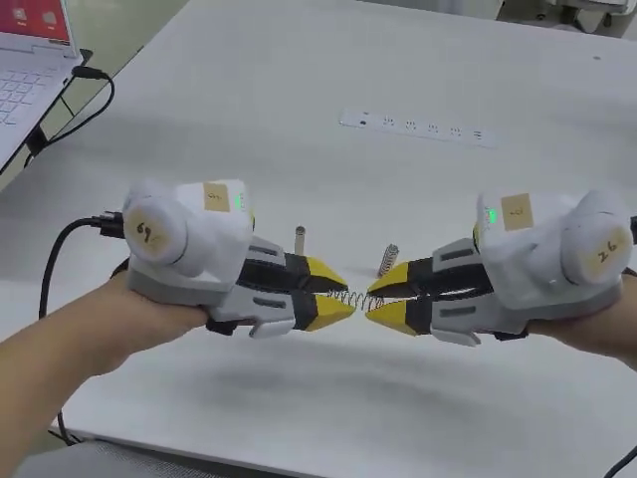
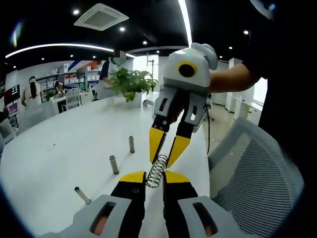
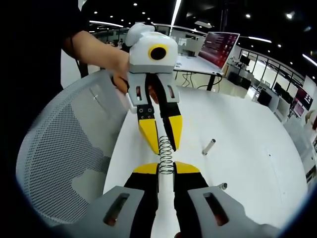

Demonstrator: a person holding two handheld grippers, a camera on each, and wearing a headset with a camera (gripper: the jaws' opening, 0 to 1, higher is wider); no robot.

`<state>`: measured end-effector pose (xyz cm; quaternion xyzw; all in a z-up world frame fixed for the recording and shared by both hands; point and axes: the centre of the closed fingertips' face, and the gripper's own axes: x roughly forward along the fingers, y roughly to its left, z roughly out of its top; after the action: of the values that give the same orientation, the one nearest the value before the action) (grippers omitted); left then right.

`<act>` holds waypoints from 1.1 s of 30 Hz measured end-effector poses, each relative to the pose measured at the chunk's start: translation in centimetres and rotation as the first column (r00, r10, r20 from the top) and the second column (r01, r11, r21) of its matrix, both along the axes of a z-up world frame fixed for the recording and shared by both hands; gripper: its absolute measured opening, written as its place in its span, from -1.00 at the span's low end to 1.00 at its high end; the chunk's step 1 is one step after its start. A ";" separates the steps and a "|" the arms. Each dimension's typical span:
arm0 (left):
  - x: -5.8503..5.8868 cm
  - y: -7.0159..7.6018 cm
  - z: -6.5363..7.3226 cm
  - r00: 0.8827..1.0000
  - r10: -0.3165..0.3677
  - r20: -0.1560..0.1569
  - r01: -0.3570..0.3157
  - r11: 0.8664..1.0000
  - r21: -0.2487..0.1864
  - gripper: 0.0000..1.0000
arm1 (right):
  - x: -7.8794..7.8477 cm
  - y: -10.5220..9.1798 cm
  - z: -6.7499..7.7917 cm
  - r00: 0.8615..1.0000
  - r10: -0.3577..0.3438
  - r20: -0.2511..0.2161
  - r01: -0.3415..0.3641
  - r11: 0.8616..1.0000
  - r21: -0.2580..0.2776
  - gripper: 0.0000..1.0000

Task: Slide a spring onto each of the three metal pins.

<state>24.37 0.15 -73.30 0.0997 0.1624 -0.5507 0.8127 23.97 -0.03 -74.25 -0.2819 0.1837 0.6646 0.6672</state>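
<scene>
Near the front edge of the table (image 1: pixel 299 90), the left gripper (image 1: pixel 341 301) and right gripper (image 1: pixel 376 299) are pinching opposite ends of one spring (image 1: pixel 358 298), jaws nearly closed; open tabletop is stretching beyond the bare pin (image 1: pixel 300 236).

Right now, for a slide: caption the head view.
Left hand-held gripper and right hand-held gripper hold one spring between them.

White tabletop (image 1: pixel 299 60); laptop (image 1: pixel 25 60) at 10 o'clock, power strip (image 1: pixel 418 127) at 1 o'clock. Grey mesh chair (image 3: pixel 59 148) at the tabletop edge. Dark ceiling (image 2: pixel 44 22), strip lights (image 2: pixel 185 25), potted plant (image 2: pixel 131 82) beyond.
</scene>
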 end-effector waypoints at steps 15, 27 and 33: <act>-0.4 0.1 0.0 0.999 -0.037 -0.009 0.037 0.999 0.020 -0.96 | -0.1 -0.3 -0.1 1.000 0.014 0.000 -0.014 1.000 0.005 -0.83; -0.6 0.1 -0.1 0.999 -0.042 -0.024 0.043 0.999 0.026 -0.97 | -0.2 -0.1 -0.1 1.000 0.017 -0.007 -0.017 1.000 0.016 -0.80; -0.6 0.2 -0.1 0.999 -0.038 -0.032 0.039 0.999 0.022 -0.97 | 0.1 -0.8 -0.5 1.000 -0.001 -0.010 0.001 1.000 0.010 -0.84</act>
<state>23.78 0.39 -73.39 0.1032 0.1794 -0.5658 0.7981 24.08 -0.85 -74.79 -0.2749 0.1838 0.6665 0.6682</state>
